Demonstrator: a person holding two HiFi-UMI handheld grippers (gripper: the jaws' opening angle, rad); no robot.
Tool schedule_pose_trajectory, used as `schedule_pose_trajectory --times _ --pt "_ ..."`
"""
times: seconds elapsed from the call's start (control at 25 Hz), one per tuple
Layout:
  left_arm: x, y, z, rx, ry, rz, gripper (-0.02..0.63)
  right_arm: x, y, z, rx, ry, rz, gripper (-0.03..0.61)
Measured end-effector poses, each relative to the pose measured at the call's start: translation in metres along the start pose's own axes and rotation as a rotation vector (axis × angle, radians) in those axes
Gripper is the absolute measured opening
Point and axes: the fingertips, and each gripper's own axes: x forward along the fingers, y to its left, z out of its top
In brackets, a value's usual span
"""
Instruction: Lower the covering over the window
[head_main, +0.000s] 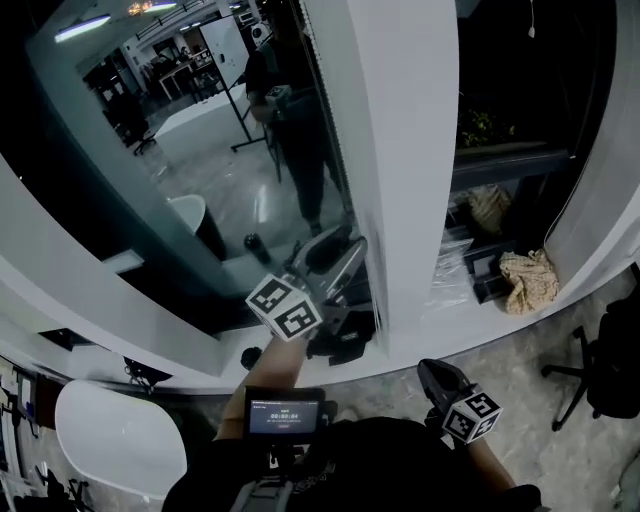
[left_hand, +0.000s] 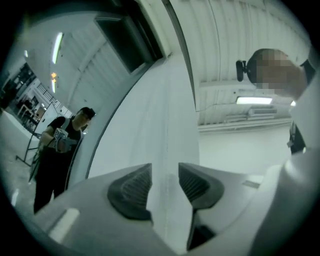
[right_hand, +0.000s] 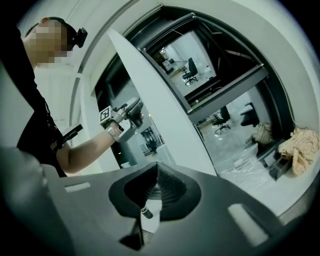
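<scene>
The left gripper (head_main: 345, 250) stood wide open, a thin cord (left_hand: 163, 210) running upright between its jaws. The right gripper (right_hand: 157, 187) was closed on a dark-tipped cord end (right_hand: 145, 212).

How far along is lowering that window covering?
Nothing looks done: the glass is bare, no covering over it. In hand: the left gripper, jaws open, is raised by the white pillar; the right gripper is shut and low. Left: bringing the covering down.

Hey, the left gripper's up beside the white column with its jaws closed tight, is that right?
No. The left gripper is up beside the white column, but its jaws stand apart, not closed; the left gripper view shows the gap between them.
</scene>
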Motion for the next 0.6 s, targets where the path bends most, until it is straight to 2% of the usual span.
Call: schedule_pose_trajectory --times 0.08,0.16,0.24,0.32,0.48,0.6 --pt "0.015 0.003 0.016 -0.016 -0.03 -0.073 0.16 -0.001 -0.004 0.0 0.012 -0.022 -0.045 0.008" --pt "0.027 0.003 0.027 -0.074 -0.058 -0.168 0.16 0.001 -0.003 0.002 0.033 -0.04 -0.07 0.008" --pt "0.037 0.004 0.032 -0.117 -0.059 -0.219 0.158 0.003 -0.001 0.003 0.042 -0.044 -0.092 0.008" --pt "0.045 0.008 0.031 -0.094 -0.043 -0.208 0.012 0.004 -0.004 0.003 0.026 -0.048 -0.126 0.008" --pt "0.042 0.014 0.017 -0.039 -0.023 -0.19 0.008 0.004 -0.011 0.002 -0.007 -0.054 -0.183 0.008" --pt "0.029 0.02 -0.02 0.046 0.078 -0.15 0.005 0.011 -0.008 -0.001 -0.03 -0.043 -0.182 0.008"
